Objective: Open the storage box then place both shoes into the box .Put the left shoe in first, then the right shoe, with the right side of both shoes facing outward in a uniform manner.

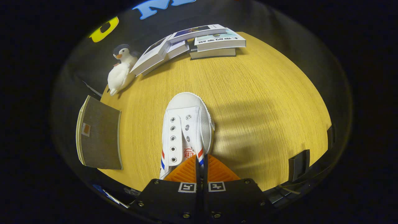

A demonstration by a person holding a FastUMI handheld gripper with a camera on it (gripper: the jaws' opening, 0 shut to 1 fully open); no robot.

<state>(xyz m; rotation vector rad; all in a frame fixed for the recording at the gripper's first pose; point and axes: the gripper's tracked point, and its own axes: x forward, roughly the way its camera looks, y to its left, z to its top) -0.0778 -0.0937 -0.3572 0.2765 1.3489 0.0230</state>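
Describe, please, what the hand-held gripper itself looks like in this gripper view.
The hand-held gripper has two wedge-shaped fingers with finely ribbed faces, tapering to a point ahead. They mount on black angular blocks fixed with small round screws. Each block carries a square black-and-white marker beside the narrow central seam.

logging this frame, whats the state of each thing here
gripper: fingers closed together, pinching the rear edge of the shoe
white shoe: upright, toe pointing away, unlaced, held just ahead of the fingers above the table
storage box: off the table's edge, lid flap up
books: some stacked flat, others leaning
penguin toy: propped beside the leaning books
table: wood top
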